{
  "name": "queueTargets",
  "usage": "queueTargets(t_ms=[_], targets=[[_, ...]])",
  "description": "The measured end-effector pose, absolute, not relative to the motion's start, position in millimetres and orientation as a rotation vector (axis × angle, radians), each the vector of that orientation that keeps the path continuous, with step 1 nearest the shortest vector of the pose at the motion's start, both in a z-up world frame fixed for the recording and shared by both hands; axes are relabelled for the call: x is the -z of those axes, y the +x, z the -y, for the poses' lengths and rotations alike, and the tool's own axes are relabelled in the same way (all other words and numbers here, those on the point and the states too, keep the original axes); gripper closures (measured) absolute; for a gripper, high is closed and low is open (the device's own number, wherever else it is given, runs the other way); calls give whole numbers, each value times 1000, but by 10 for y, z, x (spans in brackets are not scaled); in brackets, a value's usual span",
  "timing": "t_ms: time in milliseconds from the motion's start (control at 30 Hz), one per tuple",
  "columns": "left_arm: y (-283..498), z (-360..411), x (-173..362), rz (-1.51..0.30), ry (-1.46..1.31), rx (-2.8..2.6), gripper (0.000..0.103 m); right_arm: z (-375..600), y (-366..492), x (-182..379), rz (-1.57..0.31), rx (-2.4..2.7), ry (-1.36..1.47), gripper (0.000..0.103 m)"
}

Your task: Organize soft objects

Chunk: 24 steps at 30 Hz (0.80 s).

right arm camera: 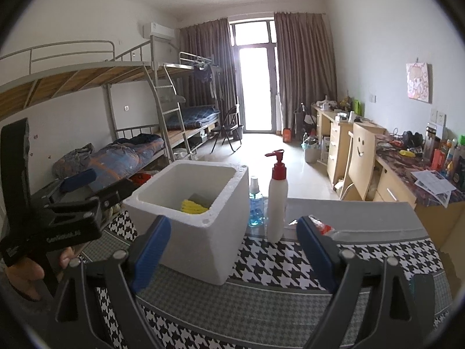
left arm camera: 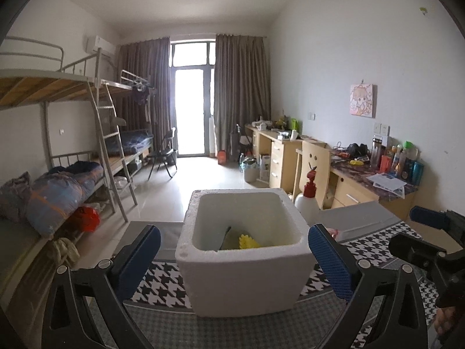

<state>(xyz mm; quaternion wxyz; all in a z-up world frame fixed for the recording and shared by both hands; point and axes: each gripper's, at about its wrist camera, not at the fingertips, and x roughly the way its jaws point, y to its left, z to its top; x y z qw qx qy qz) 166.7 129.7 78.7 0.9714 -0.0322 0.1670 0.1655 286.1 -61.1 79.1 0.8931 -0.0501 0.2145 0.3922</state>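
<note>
A white foam box (left arm camera: 244, 276) stands on the houndstooth-covered table (left arm camera: 162, 290). It also shows in the right wrist view (right arm camera: 200, 232). Inside lie a yellow soft object (left arm camera: 248, 242) and a grey-green cloth (left arm camera: 228, 237); both show in the right wrist view, the yellow one (right arm camera: 193, 206) in front. My left gripper (left arm camera: 234, 258) is open and empty, its fingers either side of the box front. My right gripper (right arm camera: 234, 250) is open and empty, right of the box. Each gripper appears in the other's view, the right (left arm camera: 427, 232) and the left (right arm camera: 78, 197).
A white pump bottle with a red top (right arm camera: 277, 203) and a blue spray bottle (right arm camera: 255, 206) stand right of the box. A red-and-clear packet (right arm camera: 322, 228) lies by my right finger. Bunk beds (left arm camera: 58, 160) stand left, desks (left arm camera: 363, 180) right, beyond the table's far edge.
</note>
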Motion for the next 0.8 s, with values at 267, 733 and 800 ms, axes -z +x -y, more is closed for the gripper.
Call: queueTargets(t_ms=[267, 733, 800], targets=[[1336, -1173, -757, -293, -60, -342, 1, 679, 2608, -808, -390, -829, -105, 1], [957, -1087, -704, -219, -67, -388, 1, 798, 2293, -760, -330, -854, -98, 1], [930, -1064, -695, -207, -63, -391, 1, 813, 2271, -741, -326, -849, -92, 1]])
